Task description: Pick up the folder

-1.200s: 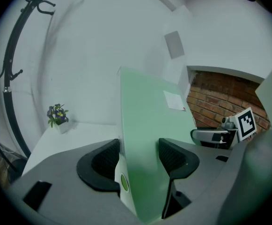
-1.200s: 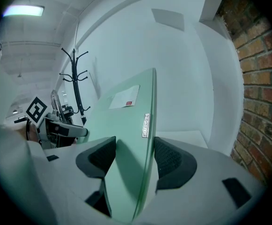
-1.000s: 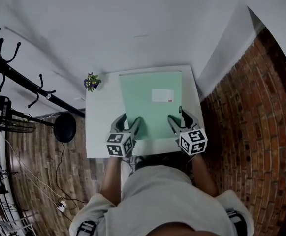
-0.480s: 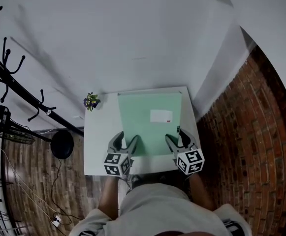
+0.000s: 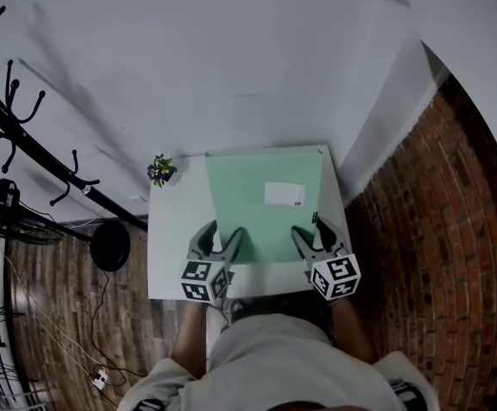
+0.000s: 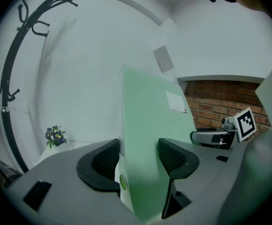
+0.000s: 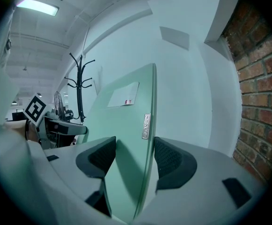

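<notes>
Left tongs (image 5: 221, 239): closed on the near edge of the green folder (image 5: 261, 217), by its left corner. One pad is on each flat side.
Right tongs (image 5: 313, 232): closed on the same near edge, by the right corner. The little metal tag (image 7: 146, 126) on the folder is just past these tongs.
Folder: it reaches away from both tongs, toward the wall. It is over the white surface (image 5: 171, 247). I cannot tell if its far edge rests on the surface or not.
Step in hand: I think this is the lift, with both tongs holding.
How to do it well: squeeze tight with both. Bring both tongs up together, at the same speed, so the folder stays flat. Do not push the tongs toward each other or pull them apart, or the thin folder may bend.
Watch out: the far end may droop. The small plant (image 5: 160, 169) sits past the left tongs, off to the left, apart from the folder.
</notes>
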The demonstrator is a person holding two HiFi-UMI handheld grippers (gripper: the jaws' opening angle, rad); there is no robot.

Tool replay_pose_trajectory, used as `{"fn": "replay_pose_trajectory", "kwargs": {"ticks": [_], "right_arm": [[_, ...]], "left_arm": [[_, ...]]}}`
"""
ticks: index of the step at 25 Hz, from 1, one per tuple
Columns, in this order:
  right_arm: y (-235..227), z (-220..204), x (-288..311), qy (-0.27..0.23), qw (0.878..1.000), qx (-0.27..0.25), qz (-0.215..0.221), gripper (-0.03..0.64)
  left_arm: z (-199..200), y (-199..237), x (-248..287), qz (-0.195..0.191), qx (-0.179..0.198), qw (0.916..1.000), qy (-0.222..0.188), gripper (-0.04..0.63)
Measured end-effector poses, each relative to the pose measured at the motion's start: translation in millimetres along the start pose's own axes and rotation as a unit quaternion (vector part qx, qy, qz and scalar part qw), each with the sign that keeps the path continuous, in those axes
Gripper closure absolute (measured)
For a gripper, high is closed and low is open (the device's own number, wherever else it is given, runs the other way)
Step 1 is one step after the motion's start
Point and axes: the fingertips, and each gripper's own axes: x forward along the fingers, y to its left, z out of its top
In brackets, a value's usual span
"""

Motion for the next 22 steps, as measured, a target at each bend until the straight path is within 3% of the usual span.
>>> {"fn": "replay_pose_trajectory", "kwargs": {"ticks": [22], "right_arm": [[8,6,0,-0.004,1.0,-0.004,0.0,0.36]], "left_arm": [[12,2,-10,0.006,-0.003,0.9999,-0.013,0.321]]}}
